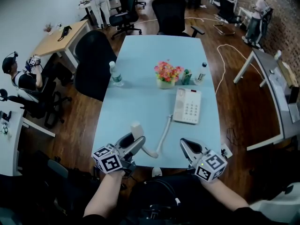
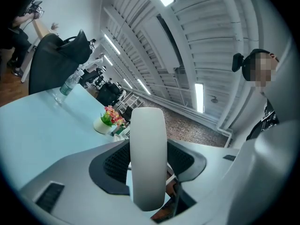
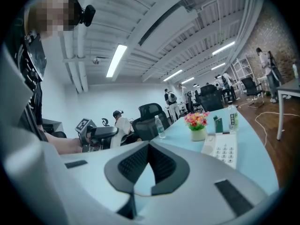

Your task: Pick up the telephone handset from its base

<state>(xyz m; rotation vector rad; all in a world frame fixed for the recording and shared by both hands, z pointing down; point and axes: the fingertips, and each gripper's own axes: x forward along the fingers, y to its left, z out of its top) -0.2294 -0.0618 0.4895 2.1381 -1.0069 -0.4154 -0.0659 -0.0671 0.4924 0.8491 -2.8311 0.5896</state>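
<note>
The white telephone base [image 1: 188,105] with its keypad lies right of the light-blue table's [image 1: 140,97] middle; it also shows in the right gripper view as the base [image 3: 223,150]. My left gripper [image 1: 133,145] is near the table's front edge, shut on the white handset [image 1: 137,130], which is off the base. In the left gripper view the handset [image 2: 148,153] stands upright between the jaws of the left gripper [image 2: 148,165]. A white cord [image 1: 163,135] runs from the handset to the base. My right gripper [image 1: 189,148] hangs at the front right, jaws together on nothing; seen from its own camera, the right gripper [image 3: 149,148] is empty.
A pot of flowers [image 1: 167,74], a small green box [image 1: 186,77] and a bottle [image 1: 200,72] stand behind the base. A water bottle [image 1: 116,74] stands at the table's left edge. Black chairs [image 1: 93,62] flank the table's left and far end [image 1: 171,13].
</note>
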